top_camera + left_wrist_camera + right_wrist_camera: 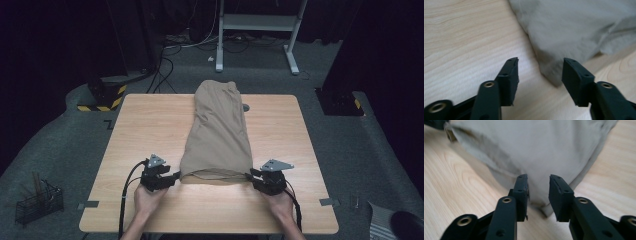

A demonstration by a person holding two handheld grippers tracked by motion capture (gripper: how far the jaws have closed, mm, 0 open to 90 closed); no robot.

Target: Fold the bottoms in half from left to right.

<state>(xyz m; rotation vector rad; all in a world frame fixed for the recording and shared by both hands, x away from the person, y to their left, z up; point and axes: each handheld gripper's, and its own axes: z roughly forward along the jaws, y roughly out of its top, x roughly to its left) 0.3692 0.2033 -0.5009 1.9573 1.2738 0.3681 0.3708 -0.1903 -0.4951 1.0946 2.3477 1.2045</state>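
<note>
Both grippers, left gripper [172, 176] and right gripper [250, 175], sit jaws apart at the folded khaki trousers' [218, 132] near corners around 6 o'clock, probably lining up another fold.

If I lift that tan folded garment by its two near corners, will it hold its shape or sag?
The tan garment would likely sag between the left gripper and right gripper: its creases suggest soft cloth. It probably weighs little. The folded layers may slide apart, since the near hem gapes.
</note>
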